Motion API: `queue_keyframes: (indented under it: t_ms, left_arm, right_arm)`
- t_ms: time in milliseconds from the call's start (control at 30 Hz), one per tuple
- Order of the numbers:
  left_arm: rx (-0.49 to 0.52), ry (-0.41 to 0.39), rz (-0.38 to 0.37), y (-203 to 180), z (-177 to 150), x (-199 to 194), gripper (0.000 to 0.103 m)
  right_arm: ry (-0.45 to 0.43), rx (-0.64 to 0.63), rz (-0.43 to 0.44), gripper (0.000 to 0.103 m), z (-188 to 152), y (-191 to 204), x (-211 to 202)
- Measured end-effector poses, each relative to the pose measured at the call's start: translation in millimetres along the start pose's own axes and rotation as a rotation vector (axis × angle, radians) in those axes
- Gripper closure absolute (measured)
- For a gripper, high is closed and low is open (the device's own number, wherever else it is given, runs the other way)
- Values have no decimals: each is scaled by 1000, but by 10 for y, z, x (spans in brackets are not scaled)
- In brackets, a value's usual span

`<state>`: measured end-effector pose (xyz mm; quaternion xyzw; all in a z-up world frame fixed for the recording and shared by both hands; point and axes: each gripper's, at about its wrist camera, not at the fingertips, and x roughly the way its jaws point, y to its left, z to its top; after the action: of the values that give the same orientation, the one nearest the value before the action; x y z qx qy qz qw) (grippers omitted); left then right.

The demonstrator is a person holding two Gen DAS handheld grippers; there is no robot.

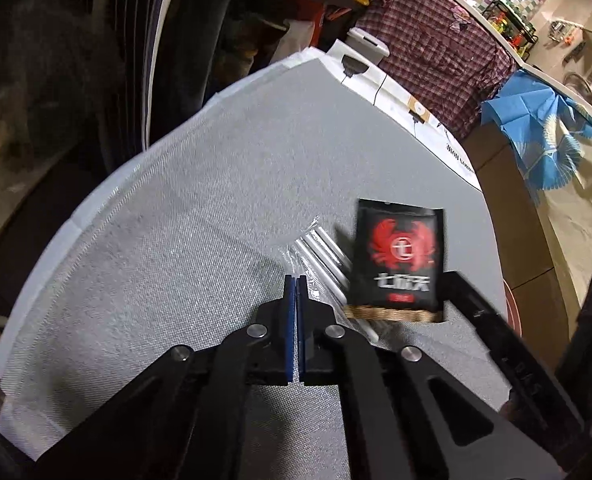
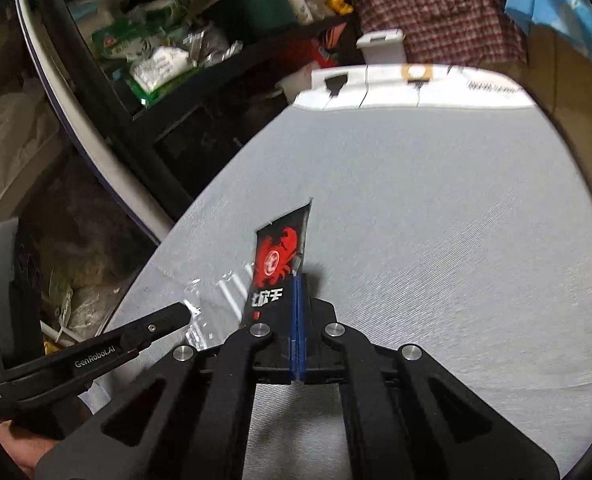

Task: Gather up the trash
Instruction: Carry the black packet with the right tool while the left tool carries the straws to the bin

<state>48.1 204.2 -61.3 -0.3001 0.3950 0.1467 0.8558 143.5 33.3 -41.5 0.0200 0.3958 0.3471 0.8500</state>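
Right fingers pinching black packet, left fingers closed on clear wrapper

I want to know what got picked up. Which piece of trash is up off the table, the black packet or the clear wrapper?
The black packet with the red crab: the right gripper pinches its edge and holds it upright. The clear wrapper with white sticks lies flat on the grey tablecloth.

Grey cloth tabletop under the tongs, cluttered dark shelf off left, plaid shirt hanging beyond.
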Motion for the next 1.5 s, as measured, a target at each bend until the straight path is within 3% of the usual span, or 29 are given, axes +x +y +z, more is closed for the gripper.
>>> queue_keyframes:
  t_ms: [233,567,967,1500]
  left_arm:
    - [110,-85,13,-227,43,-216,103]
    - [182,-142,32,-356,13,-431,103]
    - [250,-136,-18,-611,-114,-770,103]
    - [392,-144,-120,-1370,-407,-1071,103]
  right_arm:
    - [-47,-10,-45,103,66,-64,-206]
    - [-61,-51,-103,103,9,-114,-529]
    - [-112,-83,-180,103,158,-173,-1171]
    - [-188,-73,-235,103,273,-608,-1852]
